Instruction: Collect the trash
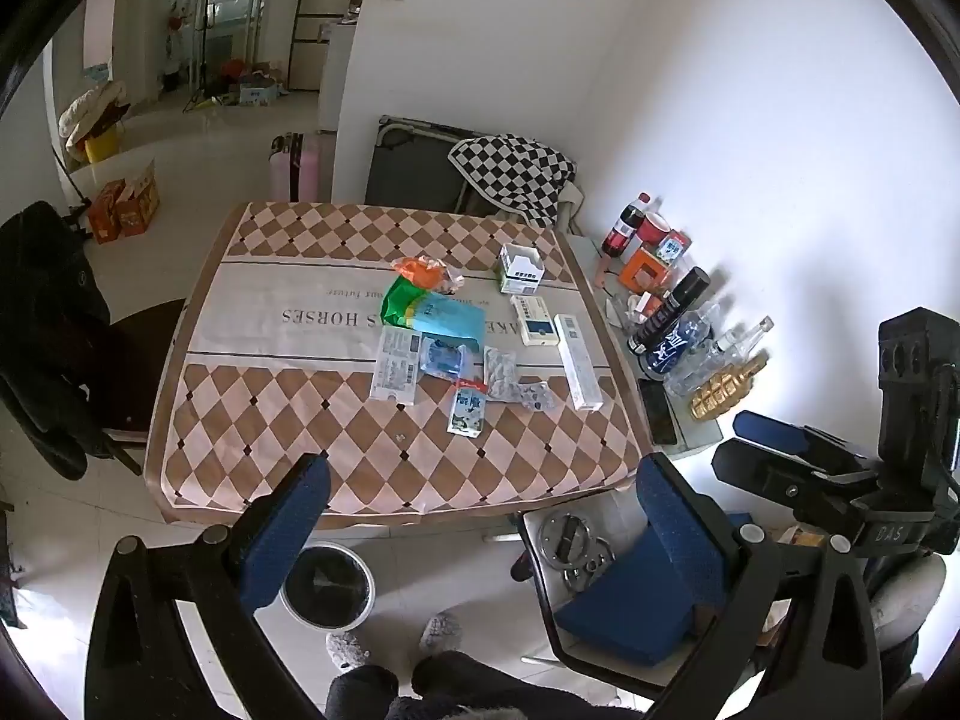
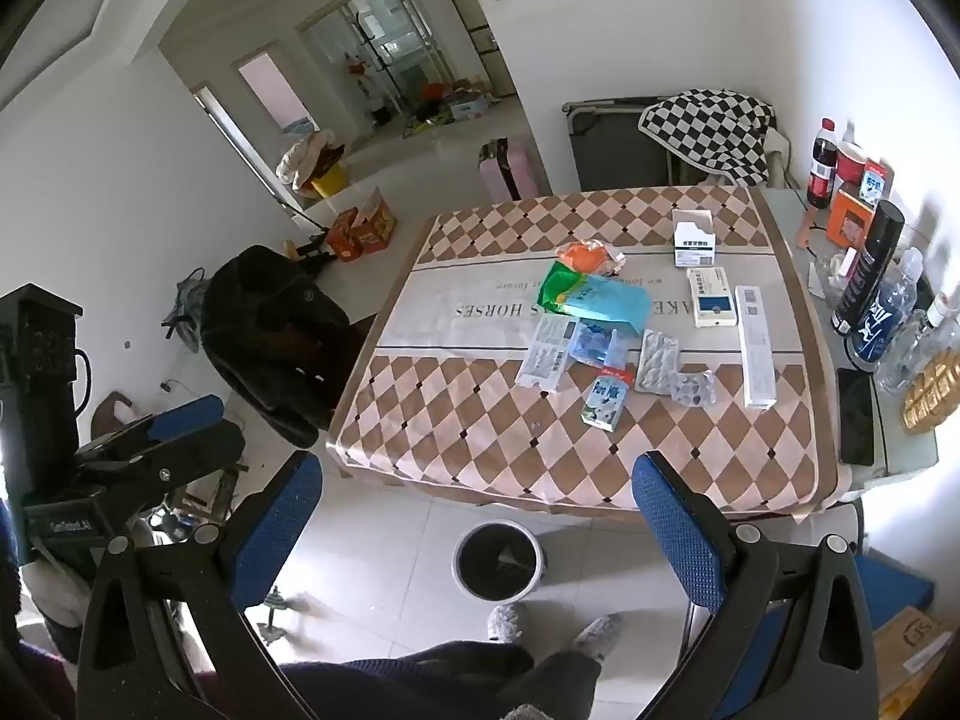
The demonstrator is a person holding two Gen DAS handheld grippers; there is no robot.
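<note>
Trash lies on the checkered tablecloth (image 1: pixel 252 420) (image 2: pixel 480 450): a small milk carton (image 1: pixel 466 407) (image 2: pixel 607 398), a green-blue bag (image 1: pixel 432 313) (image 2: pixel 594 297), an orange wrapper (image 1: pixel 423 270) (image 2: pixel 585 255), blister packs (image 1: pixel 501 372) (image 2: pixel 657 360), white medicine boxes (image 1: pixel 521 267) (image 2: pixel 693 237) and a long white box (image 1: pixel 577 360) (image 2: pixel 755 354). A black-lined bin (image 1: pixel 327 585) (image 2: pixel 497 559) stands on the floor below the table's near edge. My left gripper (image 1: pixel 480 516) and right gripper (image 2: pixel 477 516) are open and empty, held above the floor short of the table.
Bottles, a spray can (image 1: pixel 669 312) (image 2: pixel 867 264) and a phone (image 2: pixel 855 417) crowd the side table on the right. A dark jacket hangs on a chair (image 1: pixel 54 330) (image 2: pixel 270 324) at left. A chair with blue cushion (image 1: pixel 636 606) stands near right. My slippered feet (image 2: pixel 510 621) are by the bin.
</note>
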